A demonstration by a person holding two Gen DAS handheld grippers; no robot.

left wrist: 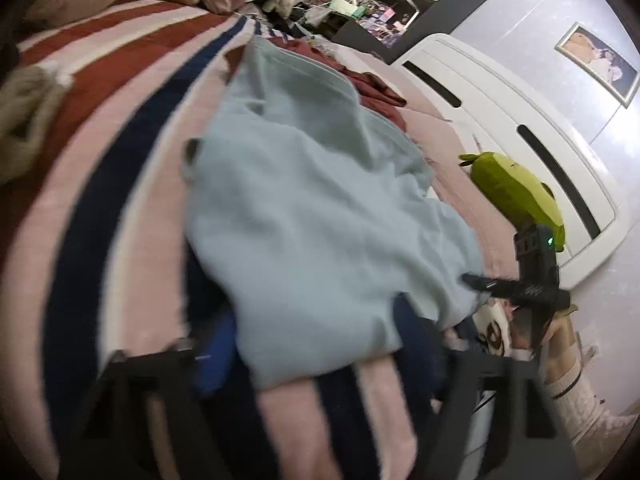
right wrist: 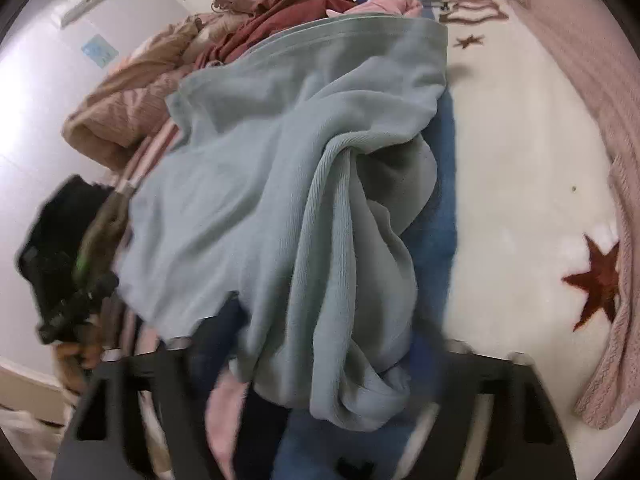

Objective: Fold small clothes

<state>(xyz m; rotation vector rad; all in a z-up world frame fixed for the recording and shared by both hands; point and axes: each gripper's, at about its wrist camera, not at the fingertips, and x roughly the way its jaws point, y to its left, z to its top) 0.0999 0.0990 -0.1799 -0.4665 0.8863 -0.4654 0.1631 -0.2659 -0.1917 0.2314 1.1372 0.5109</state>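
Observation:
A pale blue sweatshirt (left wrist: 320, 184) lies crumpled on the striped bedspread (left wrist: 120, 128). My left gripper (left wrist: 316, 344) is open, its blurred blue-tipped fingers either side of the garment's near edge. In the right wrist view the same sweatshirt (right wrist: 288, 200) is bunched, with a ribbed cuff or hem twisted down the middle. My right gripper (right wrist: 316, 364) is open, fingers blurred either side of the hanging bunch of fabric. The right gripper also shows in the left wrist view (left wrist: 476, 282) at the garment's right edge.
A dark red garment (left wrist: 372, 88) and a heap of pink and tan clothes (right wrist: 132, 92) lie beyond the sweatshirt. A green plush toy (left wrist: 516, 192) sits by the white headboard (left wrist: 500, 120). A beige garment (left wrist: 24, 120) lies left. A star-patterned blanket (right wrist: 520, 200) lies right.

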